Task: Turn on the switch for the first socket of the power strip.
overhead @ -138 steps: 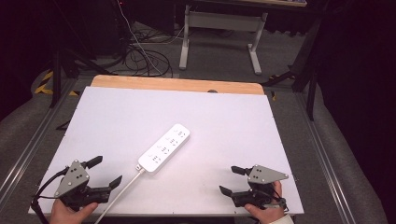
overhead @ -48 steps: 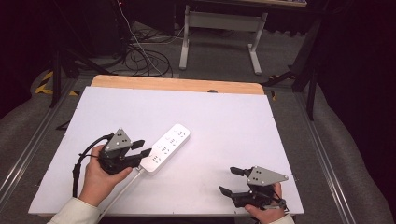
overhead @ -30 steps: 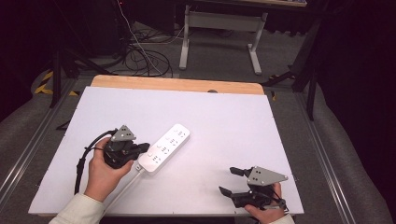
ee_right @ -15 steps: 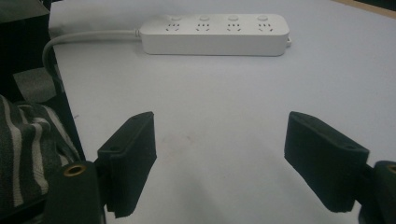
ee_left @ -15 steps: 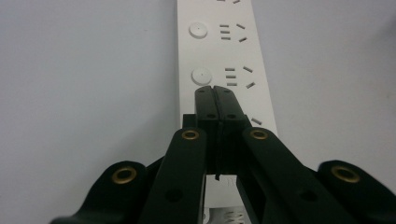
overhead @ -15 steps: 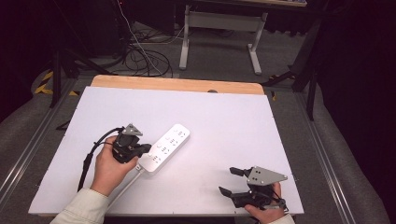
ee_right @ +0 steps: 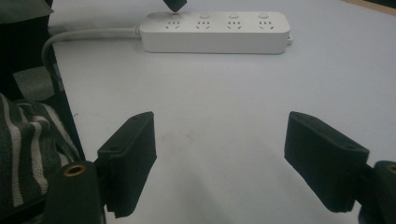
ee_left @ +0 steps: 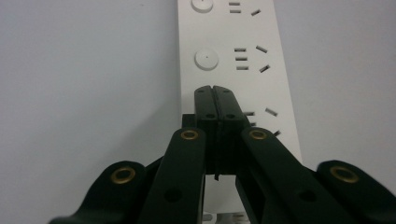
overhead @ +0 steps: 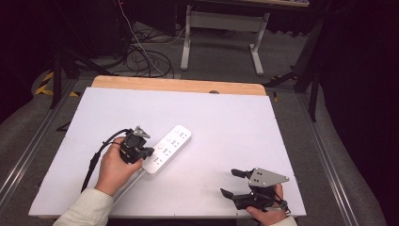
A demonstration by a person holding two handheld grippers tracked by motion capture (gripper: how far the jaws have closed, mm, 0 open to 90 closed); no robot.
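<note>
A white power strip (overhead: 170, 145) lies slantwise at the table's middle left, with several sockets and round buttons (ee_left: 206, 59) on its face. My left gripper (overhead: 147, 153) is shut with nothing between its jaws. Its closed tip (ee_left: 215, 91) points down at the strip's cable end and hides the spot beneath it; whether it touches the strip I cannot tell. From the right gripper view the strip (ee_right: 215, 31) shows far off, with that dark tip (ee_right: 174, 4) at its left end. My right gripper (overhead: 227, 182) rests near the front right edge, open (ee_right: 219, 158) and holding nothing.
The strip's white cable (ee_right: 88, 34) runs from its end toward the front left, under the person's hand (overhead: 113, 169). The white table (overhead: 226, 117) has a wooden far edge (overhead: 179, 85). Cables (overhead: 141, 56) and a desk frame (overhead: 221, 28) stand on the floor beyond.
My left gripper moved from the front left corner up to the power strip, shut, and tilted its tip down at the strip's cable end. The right gripper stayed still.
</note>
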